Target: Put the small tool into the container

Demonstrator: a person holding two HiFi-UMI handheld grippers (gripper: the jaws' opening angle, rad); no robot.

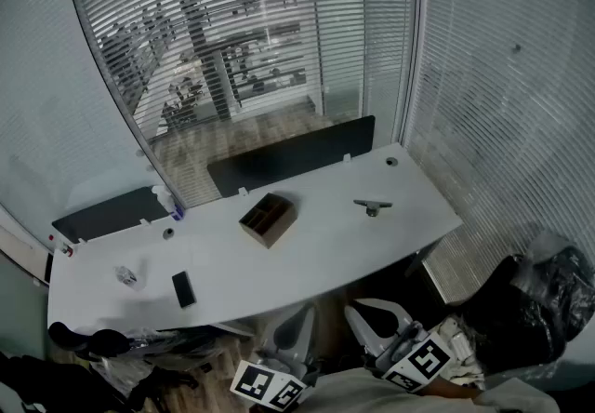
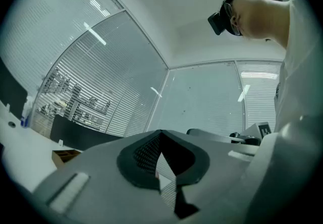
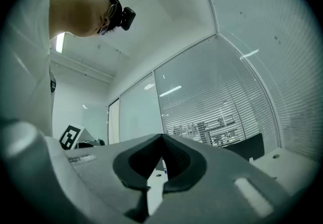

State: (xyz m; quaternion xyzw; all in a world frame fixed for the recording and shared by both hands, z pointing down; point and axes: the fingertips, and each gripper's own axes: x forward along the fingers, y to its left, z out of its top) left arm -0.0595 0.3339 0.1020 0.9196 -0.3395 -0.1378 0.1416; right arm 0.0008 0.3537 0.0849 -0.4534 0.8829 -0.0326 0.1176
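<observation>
The small metal tool [image 1: 372, 206] lies on the right part of the white desk [image 1: 316, 262]. To its left, near the desk's middle, stands the brown open box [image 1: 268, 219], also seen low at the left in the left gripper view [image 2: 64, 156]. Both grippers are held low, off the desk's near edge and close to the person's body, pointing upward. My left gripper [image 1: 299, 316] [image 2: 161, 132] has its jaws together with nothing between them. My right gripper [image 1: 367, 309] [image 3: 162, 137] is shut and empty too. Neither is near the tool.
A black phone [image 1: 183, 289] and a small clear object [image 1: 125, 275] lie on the desk's left part. A small bottle [image 1: 172, 202] stands by the dark divider panels [image 1: 293, 155]. Glass walls with blinds rise behind. A dark chair [image 1: 521, 309] is at the right.
</observation>
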